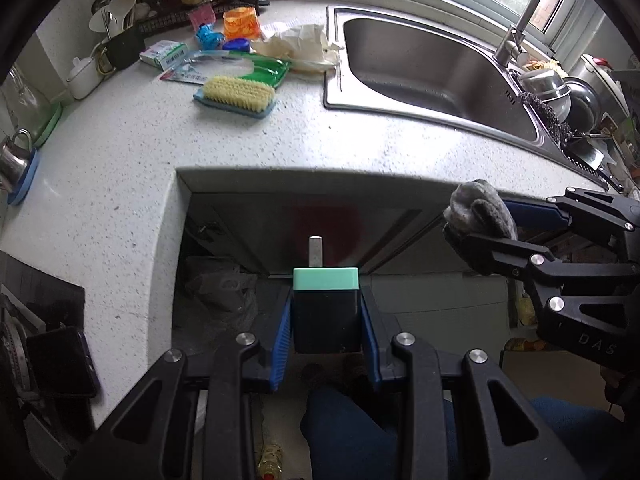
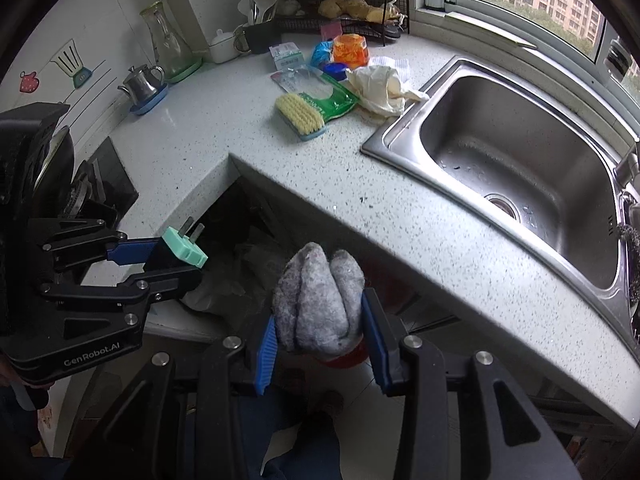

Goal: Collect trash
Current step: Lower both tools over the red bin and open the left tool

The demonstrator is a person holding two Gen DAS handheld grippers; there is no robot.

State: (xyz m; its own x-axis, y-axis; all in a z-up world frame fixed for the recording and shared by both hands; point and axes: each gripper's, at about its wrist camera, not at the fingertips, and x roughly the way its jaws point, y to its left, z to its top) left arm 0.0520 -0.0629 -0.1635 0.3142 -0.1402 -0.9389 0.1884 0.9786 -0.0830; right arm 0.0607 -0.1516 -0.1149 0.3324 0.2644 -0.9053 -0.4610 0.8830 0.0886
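Left tool (image 1: 326, 312) clamped on a black plug adapter (image 1: 325, 308) with a mint-green face, prongs pointing forward; right tool (image 2: 320, 316) clamped on a bunched grey glove (image 2: 316, 300) with a red cuff. Both held out over the gap where the speckled tabletop (image 1: 120, 168) turns its inner corner, above the floor and in front of the cabinet. Down in that recess, a crumpled translucent bag (image 1: 224, 284), probably the trash bag, though not clearly open from here.

Best handled one piece at a time: lower each tool close over the bag's mouth before letting go, so nothing bounces onto the floor. Keep the two tools apart during the drop; close together, as here, a risk of linkages knocking. Release the soft glove first, then the hard adapter, prongs down and away from the thin plastic if possible.

Farther out on the tabletop, likely next pickups: crumpled cream paper (image 1: 300, 46) beside the sink (image 1: 336, 96), a green wrapper (image 1: 256, 66), a scrub brush (image 1: 238, 94).
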